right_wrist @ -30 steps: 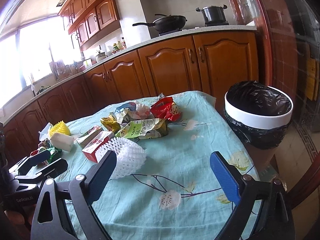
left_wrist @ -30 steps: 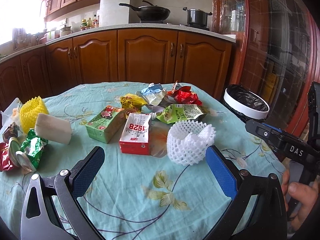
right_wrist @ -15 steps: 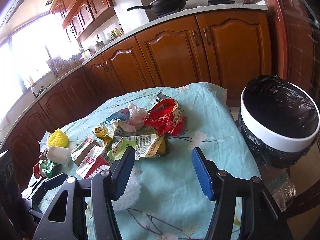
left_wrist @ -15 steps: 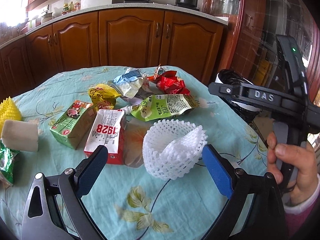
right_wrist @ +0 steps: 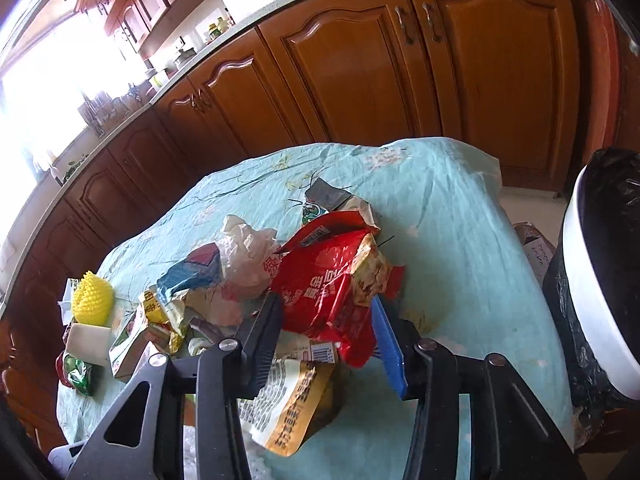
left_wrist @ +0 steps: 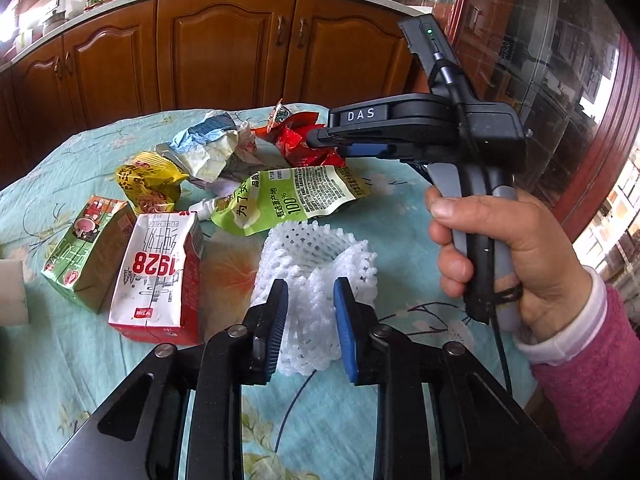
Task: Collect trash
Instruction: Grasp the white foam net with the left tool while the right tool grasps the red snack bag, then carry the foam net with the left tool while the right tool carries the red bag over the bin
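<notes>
So the left gripper [left_wrist: 310, 320] has its jaws just squeezed in on the white foam net [left_wrist: 316, 268], pads pinching its near wall, net still sitting on the teal tablecloth [left_wrist: 100, 380]. At about 9 o'clock from the net is the red-and-white milk carton [left_wrist: 158, 276], and the green carton [left_wrist: 86, 252] just past that. At 12 o'clock lies the green pouch [left_wrist: 292, 196].

The right gripper [right_wrist: 326, 344], held by a hand [left_wrist: 516, 256] in a pink sleeve, has been closing too, and its jaws now straddle the red snack bag [right_wrist: 328, 284]. Looks like the pads are touching the bag's sides, but I can't really tell if it's a firm grip. The trash bin [right_wrist: 592, 288] with the black liner sits off the table edge at 3 o'clock in the right wrist view.
</notes>
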`<state>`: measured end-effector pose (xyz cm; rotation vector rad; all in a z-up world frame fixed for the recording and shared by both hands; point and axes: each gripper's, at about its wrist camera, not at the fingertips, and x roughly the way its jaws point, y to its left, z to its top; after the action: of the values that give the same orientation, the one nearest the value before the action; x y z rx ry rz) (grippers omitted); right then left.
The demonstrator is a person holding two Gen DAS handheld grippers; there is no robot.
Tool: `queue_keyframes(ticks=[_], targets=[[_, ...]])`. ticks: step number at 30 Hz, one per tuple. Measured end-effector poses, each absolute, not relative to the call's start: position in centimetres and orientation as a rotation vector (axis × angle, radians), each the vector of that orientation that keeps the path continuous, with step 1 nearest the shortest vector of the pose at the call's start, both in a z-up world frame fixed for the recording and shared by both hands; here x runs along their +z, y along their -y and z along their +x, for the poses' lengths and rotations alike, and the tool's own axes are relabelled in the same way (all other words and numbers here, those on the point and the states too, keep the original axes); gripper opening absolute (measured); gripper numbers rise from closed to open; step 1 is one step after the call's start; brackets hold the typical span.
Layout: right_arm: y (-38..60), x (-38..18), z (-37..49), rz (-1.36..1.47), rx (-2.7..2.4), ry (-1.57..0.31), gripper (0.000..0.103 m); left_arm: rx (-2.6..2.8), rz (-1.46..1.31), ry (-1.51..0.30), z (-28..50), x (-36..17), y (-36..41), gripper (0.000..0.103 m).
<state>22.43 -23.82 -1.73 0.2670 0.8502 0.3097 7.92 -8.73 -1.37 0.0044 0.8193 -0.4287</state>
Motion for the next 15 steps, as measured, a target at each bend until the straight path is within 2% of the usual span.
queue_keyframes(ticks=[1,3,8,15], targets=[[23.7,-2.0,22.8,0.269,0.304,-0.856,0.037,-0.436,-0.004,-0.821,7.8,-1.3,8.6,0.018],[23.7,-2.6,23.4,0.277,0.301,-0.872,0.020,-0.446,-0.026,-0.822,7.7,-1.1,8.1,0.015],[24.3,-2.6,22.7,0.291,0.307,-0.850,0.014,-0.440,-0.061,-0.783,7.8,0.2,6.8,0.012],[26.2,-0.4,19.9,0.334,0.303,-0.773,0.013,-0.421,-0.083,-0.700,8.1,2.8,6.0,0.011]])
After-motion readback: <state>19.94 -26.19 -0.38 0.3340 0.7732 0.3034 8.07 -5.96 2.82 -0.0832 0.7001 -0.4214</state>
